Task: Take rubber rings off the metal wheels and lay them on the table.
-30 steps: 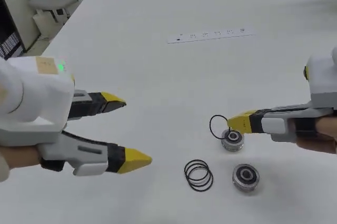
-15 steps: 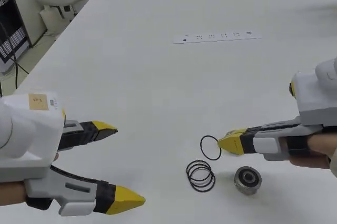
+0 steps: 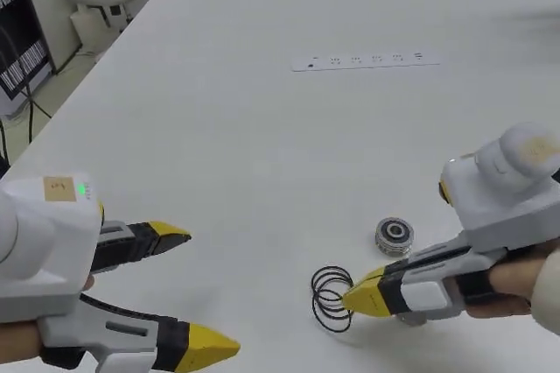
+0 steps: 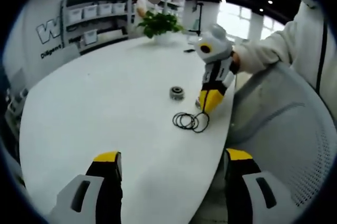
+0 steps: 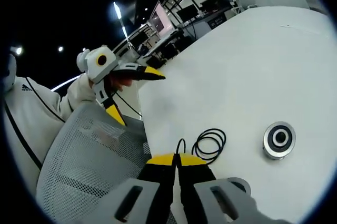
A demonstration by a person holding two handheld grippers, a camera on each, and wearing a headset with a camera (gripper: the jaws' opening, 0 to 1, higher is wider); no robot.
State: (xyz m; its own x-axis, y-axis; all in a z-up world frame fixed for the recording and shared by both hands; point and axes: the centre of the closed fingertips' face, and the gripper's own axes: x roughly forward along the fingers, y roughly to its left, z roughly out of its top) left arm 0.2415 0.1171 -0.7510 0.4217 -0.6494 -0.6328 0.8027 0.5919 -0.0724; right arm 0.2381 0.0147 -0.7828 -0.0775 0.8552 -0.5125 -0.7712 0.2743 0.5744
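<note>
We see the white surface (image 3: pixel 262 128) lying wide and bare across the upper and middle head view, crossed only by a power strip (image 3: pixel 366 60) near the top. The work sits low in the frame, close to the surface's near edge. In the left gripper view that edge curves just right of the loose rings (image 4: pixel 188 121), with a mesh chair (image 4: pixel 279 119) beyond it.

The right tool (image 3: pixel 354 297) has its yellow tips pressed together on a thin rubber ring (image 5: pixel 181 140), held at the pile of loose rings (in the head view we cannot separate the pinched ring from the pile). One wheel (image 3: pixel 395 235) lies on the surface just above the right tool, apart from it. What looks like a second wheel (image 5: pixel 241 184) is mostly hidden behind that tool's jaw.

The left tool (image 3: pixel 203 292), at lower left, is spread wide, holds nothing, and is well apart from the rings.
</note>
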